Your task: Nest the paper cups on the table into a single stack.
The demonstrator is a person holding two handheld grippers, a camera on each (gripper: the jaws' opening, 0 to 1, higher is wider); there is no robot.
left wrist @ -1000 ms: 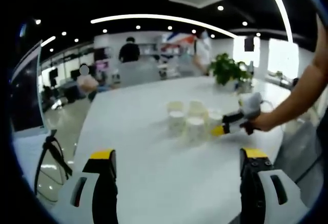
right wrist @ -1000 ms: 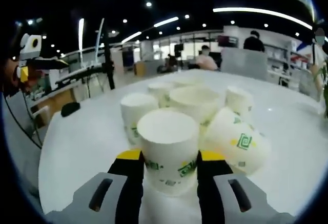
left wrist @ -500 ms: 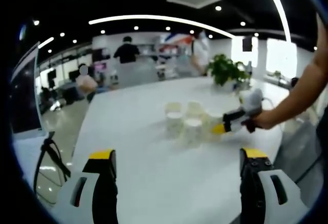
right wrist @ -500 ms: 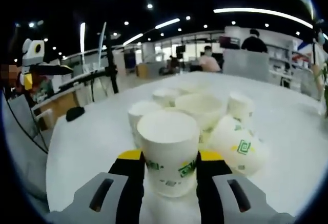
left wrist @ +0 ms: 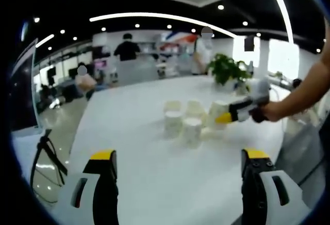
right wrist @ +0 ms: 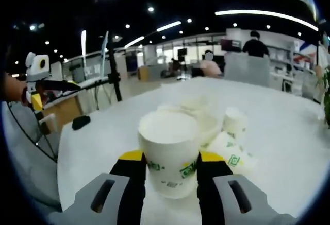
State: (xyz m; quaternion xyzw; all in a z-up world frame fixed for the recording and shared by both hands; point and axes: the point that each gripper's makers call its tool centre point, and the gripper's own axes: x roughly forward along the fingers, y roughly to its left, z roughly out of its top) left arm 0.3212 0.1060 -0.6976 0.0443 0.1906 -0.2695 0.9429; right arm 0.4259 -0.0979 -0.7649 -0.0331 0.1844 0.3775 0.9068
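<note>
In the right gripper view my right gripper (right wrist: 170,156) is shut on an upside-down white paper cup (right wrist: 168,137) with green print, held above the white table (right wrist: 289,132). Behind it stands a cluster of cups (right wrist: 198,114), with one upside-down cup (right wrist: 235,122) and one lying on its side (right wrist: 232,153). In the left gripper view the same cluster of cups (left wrist: 183,122) sits mid-table, and the right gripper (left wrist: 234,113) hangs at its right side with the held cup (left wrist: 215,111). My left gripper (left wrist: 179,155) stands wide open, well short of the cups, with nothing between its fingers.
A potted plant (left wrist: 227,70) stands at the table's far end. A tripod (right wrist: 111,65) rises beyond the table's left edge, and a small black object (right wrist: 80,122) lies near that edge. The left gripper (right wrist: 37,83) shows in a hand at far left. People stand in the background.
My right gripper has risen with the cup in it, so the other cups now sit lower and farther behind it. The left gripper has stayed open and nearly still.
</note>
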